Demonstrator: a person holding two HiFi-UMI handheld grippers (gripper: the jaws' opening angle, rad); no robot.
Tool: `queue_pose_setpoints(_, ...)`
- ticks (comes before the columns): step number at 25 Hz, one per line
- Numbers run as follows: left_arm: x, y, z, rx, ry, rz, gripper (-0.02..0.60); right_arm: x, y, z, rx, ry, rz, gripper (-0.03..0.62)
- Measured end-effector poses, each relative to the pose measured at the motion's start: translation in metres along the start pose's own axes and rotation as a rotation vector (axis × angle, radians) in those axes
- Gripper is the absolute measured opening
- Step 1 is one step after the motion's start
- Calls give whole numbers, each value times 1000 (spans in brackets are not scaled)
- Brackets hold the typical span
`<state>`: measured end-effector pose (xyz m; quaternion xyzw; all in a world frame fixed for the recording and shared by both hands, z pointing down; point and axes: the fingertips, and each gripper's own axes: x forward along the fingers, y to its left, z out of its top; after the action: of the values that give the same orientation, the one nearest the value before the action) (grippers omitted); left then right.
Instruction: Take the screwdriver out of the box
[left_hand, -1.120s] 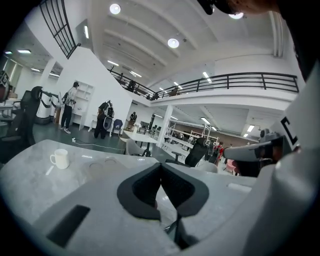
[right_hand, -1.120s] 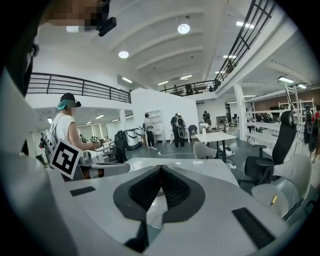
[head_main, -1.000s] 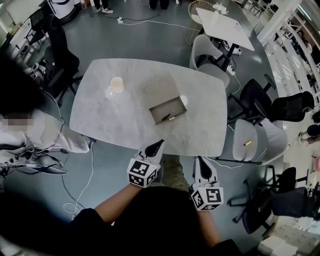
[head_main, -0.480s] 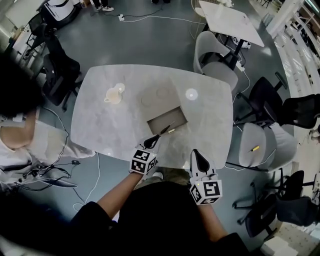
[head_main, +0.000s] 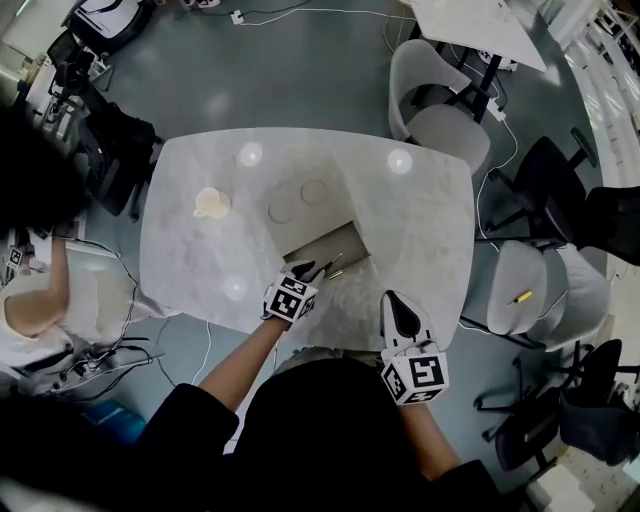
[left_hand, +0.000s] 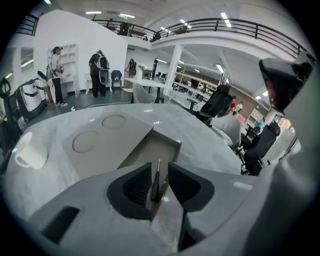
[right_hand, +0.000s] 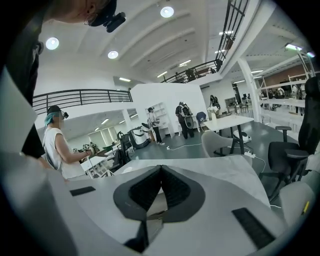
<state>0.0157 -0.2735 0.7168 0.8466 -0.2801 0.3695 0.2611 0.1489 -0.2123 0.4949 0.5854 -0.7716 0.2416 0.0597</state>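
A flat grey box (head_main: 338, 243) lies open near the table's front edge, its lid (head_main: 298, 200) folded back to the left. A slim black-handled screwdriver (head_main: 330, 264) rests on the box floor, with a small yellowish piece beside it. My left gripper (head_main: 311, 271) points steeply down at the box's near end. In the left gripper view its jaws (left_hand: 159, 168) are opening, and the screwdriver (left_hand: 154, 188) lies in the gap between them, unpressed. My right gripper (head_main: 393, 298) hovers at the table's front edge, right of the box. Its jaws (right_hand: 160, 169) are shut and hold nothing.
A cream mug (head_main: 210, 203) stands on the grey table (head_main: 420, 230) at the left. Grey and black chairs (head_main: 520, 290) crowd the right side, and one seat carries a yellow-handled tool (head_main: 518, 297). A seated person (head_main: 40, 300) and floor cables are at the left.
Both grippers have moved forward from below the table edge. The left one has dropped onto the box's near end and its jaws have parted. The right one has reached the table's edge.
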Motion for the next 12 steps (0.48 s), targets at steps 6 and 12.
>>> queue_pose_setpoints(6, 42, 13, -19, 5, 164, -17, 126, 15, -34, 4, 33, 17, -36, 3)
queue_pose_setpoints(12, 68, 15, -44, -24, 324, -38, 130, 20, -69, -2, 68, 47, -87, 3)
